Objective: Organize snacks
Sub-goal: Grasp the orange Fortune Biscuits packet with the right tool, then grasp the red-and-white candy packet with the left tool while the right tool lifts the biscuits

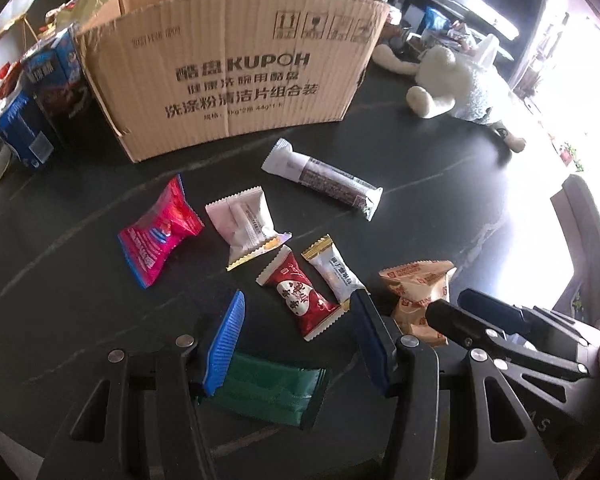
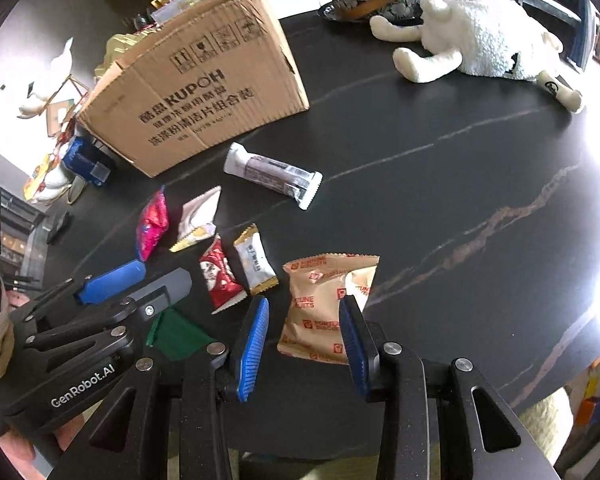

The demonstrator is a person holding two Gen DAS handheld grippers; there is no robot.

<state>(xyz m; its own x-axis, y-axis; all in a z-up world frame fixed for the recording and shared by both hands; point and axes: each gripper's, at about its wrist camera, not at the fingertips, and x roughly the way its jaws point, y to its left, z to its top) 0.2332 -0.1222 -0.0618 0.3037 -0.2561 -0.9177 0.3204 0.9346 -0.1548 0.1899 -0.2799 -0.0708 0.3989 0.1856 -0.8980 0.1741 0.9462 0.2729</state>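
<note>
Several wrapped snacks lie on the dark table in front of an open cardboard box (image 1: 236, 68) (image 2: 204, 92). My left gripper (image 1: 296, 312) is open above a green packet (image 1: 272, 392), with a red-and-white packet (image 1: 300, 296) just beyond its tips. My right gripper (image 2: 304, 308) is open, its fingers on either side of the orange-printed fortune biscuit bag (image 2: 320, 304) (image 1: 416, 288). Farther off lie a pink packet (image 1: 160, 236), a white packet (image 1: 248, 224), a small white-and-gold packet (image 1: 336, 272) and a long brown bar (image 1: 324, 178) (image 2: 272, 174).
A white plush sheep (image 1: 460, 84) (image 2: 480, 40) lies at the back right. Blue snack boxes (image 1: 40, 100) stand left of the cardboard box. A dish with clutter (image 2: 372, 0) sits at the far edge. The table edge (image 2: 580, 364) curves at right.
</note>
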